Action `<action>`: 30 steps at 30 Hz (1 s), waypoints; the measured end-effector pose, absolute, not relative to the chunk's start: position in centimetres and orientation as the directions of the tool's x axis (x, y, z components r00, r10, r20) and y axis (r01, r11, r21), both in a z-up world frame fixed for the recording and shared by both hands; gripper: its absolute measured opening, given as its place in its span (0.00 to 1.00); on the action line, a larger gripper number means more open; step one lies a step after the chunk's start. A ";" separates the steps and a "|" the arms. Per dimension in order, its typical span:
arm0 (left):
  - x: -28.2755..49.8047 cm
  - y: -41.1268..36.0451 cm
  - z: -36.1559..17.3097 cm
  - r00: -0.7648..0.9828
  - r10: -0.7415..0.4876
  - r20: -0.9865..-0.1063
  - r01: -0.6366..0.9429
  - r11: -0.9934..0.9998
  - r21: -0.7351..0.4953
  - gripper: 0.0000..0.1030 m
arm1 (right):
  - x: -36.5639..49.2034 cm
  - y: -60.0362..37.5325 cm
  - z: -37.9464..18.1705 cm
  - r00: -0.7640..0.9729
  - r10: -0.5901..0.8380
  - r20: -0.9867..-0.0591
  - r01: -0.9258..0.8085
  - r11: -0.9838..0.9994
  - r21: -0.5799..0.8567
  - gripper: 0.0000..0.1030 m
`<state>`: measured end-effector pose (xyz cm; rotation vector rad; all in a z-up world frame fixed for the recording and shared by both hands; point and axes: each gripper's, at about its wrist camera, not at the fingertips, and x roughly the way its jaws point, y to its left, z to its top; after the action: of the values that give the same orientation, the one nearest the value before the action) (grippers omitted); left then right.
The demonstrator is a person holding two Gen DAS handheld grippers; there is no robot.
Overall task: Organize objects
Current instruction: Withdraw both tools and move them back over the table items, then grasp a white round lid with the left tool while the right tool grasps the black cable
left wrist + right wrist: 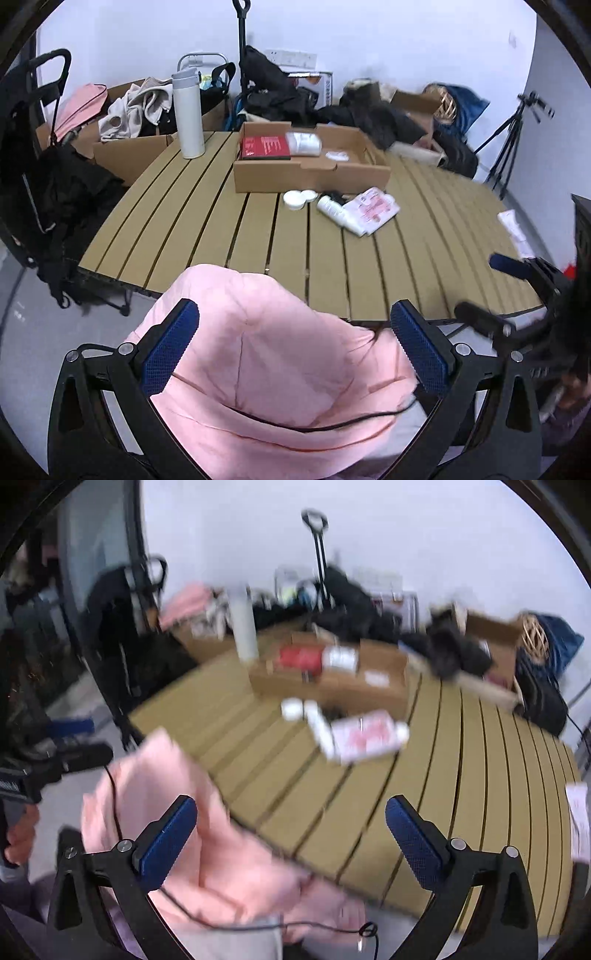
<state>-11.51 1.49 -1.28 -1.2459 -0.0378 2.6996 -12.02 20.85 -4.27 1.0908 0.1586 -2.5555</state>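
My left claw [295, 347] spread, right claw [291, 834] spread, nothing pinched; box [310, 173] far across bench [207, 229], bottle [334, 210] nearer.

a: what's lying btwn the left gripper [295, 343] fingers?
b: pink padded fabric [280, 369], jaws standing wide, pads not pressing it.
a: table?
b: slatted table [207, 236] is carrying a cardboard box [312, 175], a white bottle [334, 210] lying just beside a pink-printed packet [373, 208], a tall flask [187, 112] standing upright.
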 end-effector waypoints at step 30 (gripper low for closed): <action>-34.8 4.3 -12.8 -0.497 0.246 -0.832 -0.106 -0.969 -0.223 0.74 | -25.3 25.6 -10.2 -0.585 -0.314 -0.748 0.295 -0.941 0.165 0.69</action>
<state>-34.78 4.32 -12.85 -1.4488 -0.2103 2.5458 -25.33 25.62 -10.19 1.1987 -0.0319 -2.5272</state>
